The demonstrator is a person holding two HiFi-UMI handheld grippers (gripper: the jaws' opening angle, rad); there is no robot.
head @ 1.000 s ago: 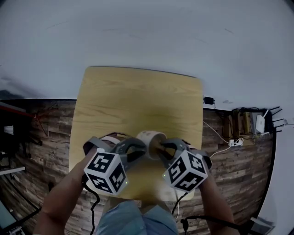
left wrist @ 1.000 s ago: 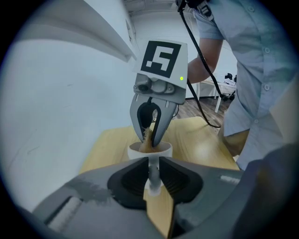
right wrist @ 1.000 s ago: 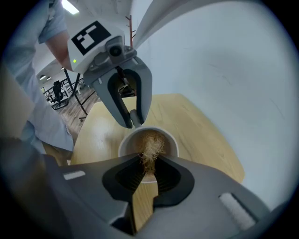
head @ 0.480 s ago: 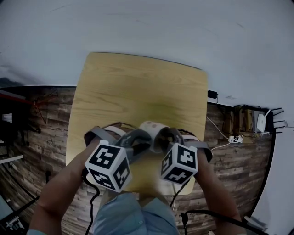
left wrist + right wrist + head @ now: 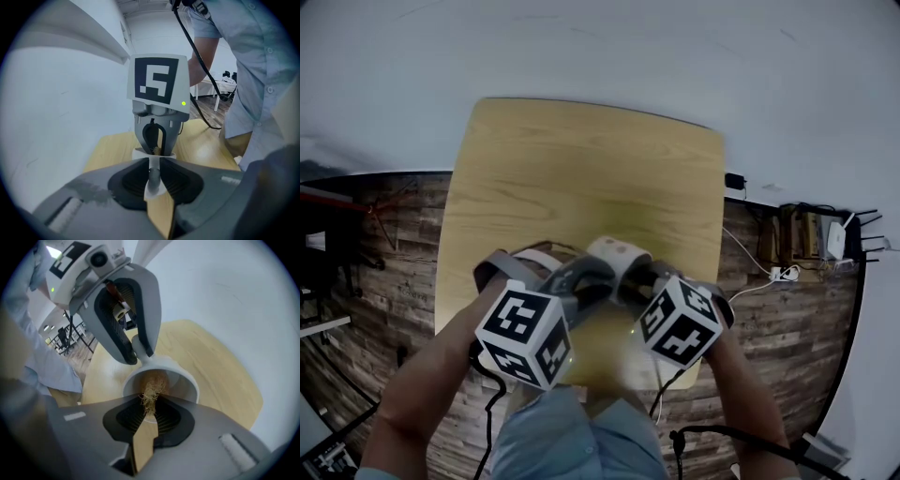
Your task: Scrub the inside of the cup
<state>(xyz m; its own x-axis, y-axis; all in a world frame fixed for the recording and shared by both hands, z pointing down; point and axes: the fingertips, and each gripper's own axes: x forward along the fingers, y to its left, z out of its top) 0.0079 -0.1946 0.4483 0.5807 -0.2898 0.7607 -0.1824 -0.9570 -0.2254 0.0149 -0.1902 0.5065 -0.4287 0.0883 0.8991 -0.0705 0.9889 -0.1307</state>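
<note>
The cup [image 5: 183, 377] is held over the near part of the table [image 5: 581, 159], between the two grippers; whether it rests on the wood cannot be told. The left gripper [image 5: 154, 163] is closed narrowly on the cup's white handle [image 5: 152, 180]; the cup's mouth is turned towards the right gripper [image 5: 149, 405], which is clamped on a straw-coloured scrubber [image 5: 151, 389]; the scrubber's frayed end is pushed inside the cup, against its wall.
</note>
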